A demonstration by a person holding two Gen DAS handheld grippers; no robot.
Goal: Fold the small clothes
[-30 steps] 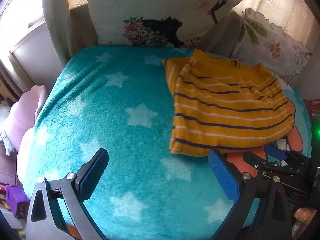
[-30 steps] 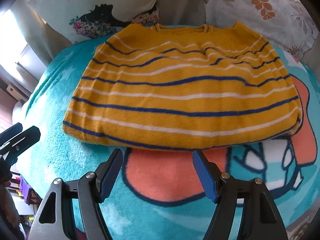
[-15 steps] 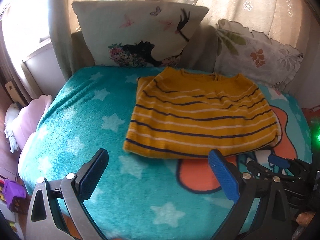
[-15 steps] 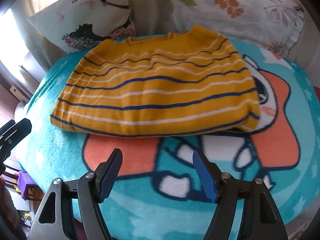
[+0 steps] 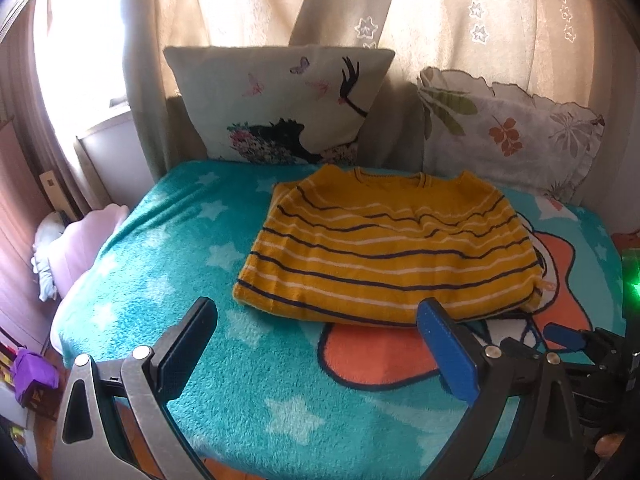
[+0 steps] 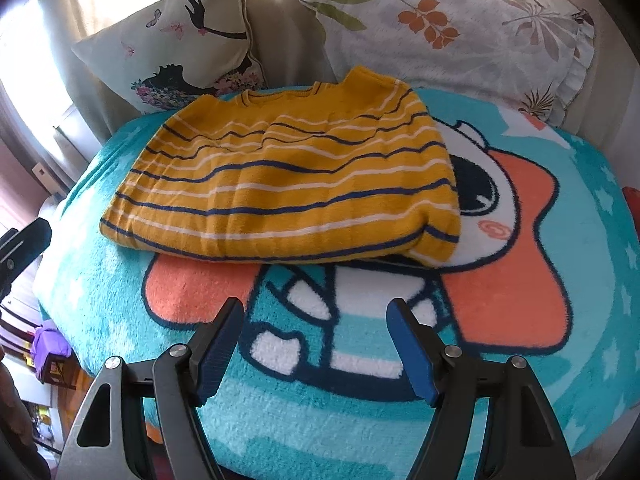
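A yellow sweater (image 5: 388, 252) with dark blue and white stripes lies folded flat on the teal cartoon blanket (image 5: 168, 248), its neckline toward the pillows. In the right wrist view the same sweater (image 6: 288, 184) sits at the middle left. My left gripper (image 5: 316, 344) hangs open above the blanket's near edge, well short of the sweater's hem, nothing between its fingers. My right gripper (image 6: 316, 344) is open too, over the cartoon print in front of the sweater. The tip of the right gripper (image 5: 568, 336) shows at the right edge of the left wrist view.
Two pillows lean at the head: a cream one with a black figure (image 5: 280, 104) and a white leaf-print one (image 5: 508, 132). Curtains (image 5: 460, 12) hang behind. A pink bundle (image 5: 84, 240) and a purple object (image 5: 32, 372) lie off the bed's left side.
Both grippers have drawn back from the sweater and risen, so the whole sweater, the pillows and the curtains now show. The sweater lies as before, and both stay open.
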